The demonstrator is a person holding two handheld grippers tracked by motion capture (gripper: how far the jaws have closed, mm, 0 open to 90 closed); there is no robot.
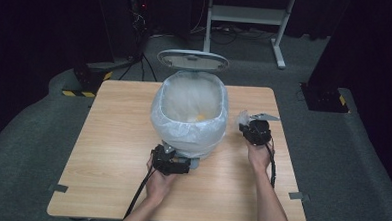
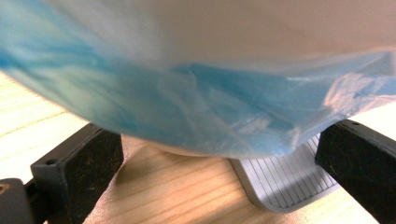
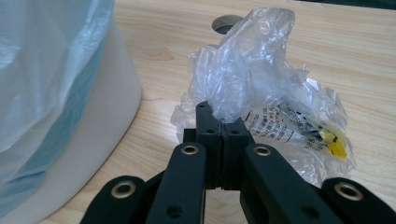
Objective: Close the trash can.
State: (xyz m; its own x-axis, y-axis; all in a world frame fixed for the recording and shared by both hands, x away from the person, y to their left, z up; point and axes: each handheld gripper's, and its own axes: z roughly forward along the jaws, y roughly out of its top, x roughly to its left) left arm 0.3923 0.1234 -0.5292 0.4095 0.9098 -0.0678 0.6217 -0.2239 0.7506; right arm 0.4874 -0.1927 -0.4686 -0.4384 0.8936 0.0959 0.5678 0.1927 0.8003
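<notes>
A: Where is the plastic wrapper (image 3: 261,93)?

B: Pinched in the right hand-held gripper (image 3: 223,122), whose jaws are pressed together on a fold of it. It sits just to the right of the bin (image 1: 190,112), level with the bin's front half, above the worktop (image 1: 107,151), and apart from the bin wall.

A: What is it like?

B: Thin, clear film, crumpled into a loose, glossy bunch. Black print runs across one part, and a small yellow patch sits at its edge. In the high view it is a pale tuft (image 1: 243,117) at the tip of that gripper (image 1: 248,127).

A: And the bin itself?

B: A rounded white tub, smooth-sided, lined with a translucent bag (image 1: 208,126) that folds over the rim and hangs down the outside in soft wrinkles; it looks bluish close up. Its oval lid (image 1: 192,60) stands raised at the far side.

A: The other hand?

B: The left hand-held gripper (image 1: 181,166) lies at the bin's near foot, jaws spread wide, the bag's hem (image 2: 196,107) hanging between them, with nothing clamped. A grey ribbed pedal (image 2: 285,182) juts out from under the bin there. The worktop is pale wood grain.
</notes>
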